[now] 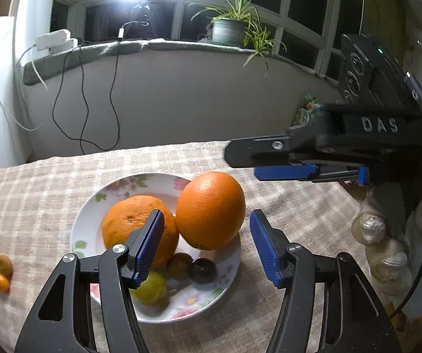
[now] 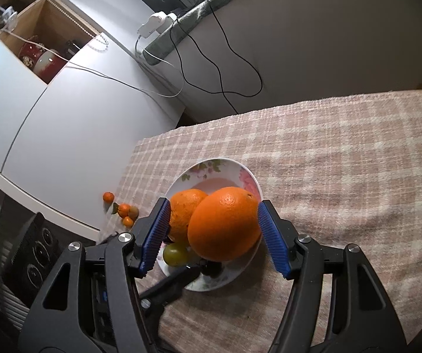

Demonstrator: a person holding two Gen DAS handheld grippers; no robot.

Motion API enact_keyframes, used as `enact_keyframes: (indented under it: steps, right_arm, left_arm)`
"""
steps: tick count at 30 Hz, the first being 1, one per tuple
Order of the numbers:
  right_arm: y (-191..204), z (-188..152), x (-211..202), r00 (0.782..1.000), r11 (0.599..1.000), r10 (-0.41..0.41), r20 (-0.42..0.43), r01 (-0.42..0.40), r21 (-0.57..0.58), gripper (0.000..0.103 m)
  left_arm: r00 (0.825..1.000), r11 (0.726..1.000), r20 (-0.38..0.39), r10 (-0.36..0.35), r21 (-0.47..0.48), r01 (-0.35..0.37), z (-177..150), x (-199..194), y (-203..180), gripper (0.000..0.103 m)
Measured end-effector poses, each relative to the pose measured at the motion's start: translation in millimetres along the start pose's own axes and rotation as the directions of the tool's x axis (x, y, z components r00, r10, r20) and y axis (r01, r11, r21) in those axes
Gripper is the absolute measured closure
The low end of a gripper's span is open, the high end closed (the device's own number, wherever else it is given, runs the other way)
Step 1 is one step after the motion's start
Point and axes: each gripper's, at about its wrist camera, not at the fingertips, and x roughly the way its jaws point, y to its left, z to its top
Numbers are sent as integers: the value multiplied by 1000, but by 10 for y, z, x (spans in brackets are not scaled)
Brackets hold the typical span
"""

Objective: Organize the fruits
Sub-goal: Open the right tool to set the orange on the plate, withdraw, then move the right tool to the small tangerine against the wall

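We've got our left gripper (image 1: 206, 245) spread wide over the plate (image 1: 84, 220), its blue pads empty, nothing pinched. Our right gripper (image 2: 213, 235) is also parted, and through its camera the jaws seem to bracket the big orange (image 2: 224, 223); whether the pads touch the peel we cannot tell. From the left camera, though, that gripper hangs well up and to the side, so it looks clear of the fruit.

The big orange sits on the near right of the plate, leaning against a second orange (image 1: 135, 225). Below them lie a green plum (image 1: 152, 291) and two dark plums (image 1: 202, 269). Out on the checked cloth (image 2: 343, 147), well apart from the plate, waits a little cluster of small oranges (image 2: 124, 210).

How will it handle? We'd say the big orange is fairly heavy, firm, with a waxy peel that could slide on the ribbed pads. It's round, so it may roll once its neighbour stops propping it. Best to take it across the widest middle, pads squarely opposite each other. The plums look softer and easy to bruise, and the plate is likely breakable, so gentle pressure only.
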Motion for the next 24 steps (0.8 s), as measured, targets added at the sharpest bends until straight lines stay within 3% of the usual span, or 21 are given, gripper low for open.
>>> enact_keyframes:
  steps: [11,24]
  right_arm:
    - [282,-206,-48,997,993,-71,38,74,-91,23]
    - [984,-479,-32,989,952,-73,126,106,-286,22]
  left_arm:
    - [1000,1000,11,11,-23,-11,-169,-306,190,34]
    - [996,988,34,87,-129,-82,-472,-725,727,34]
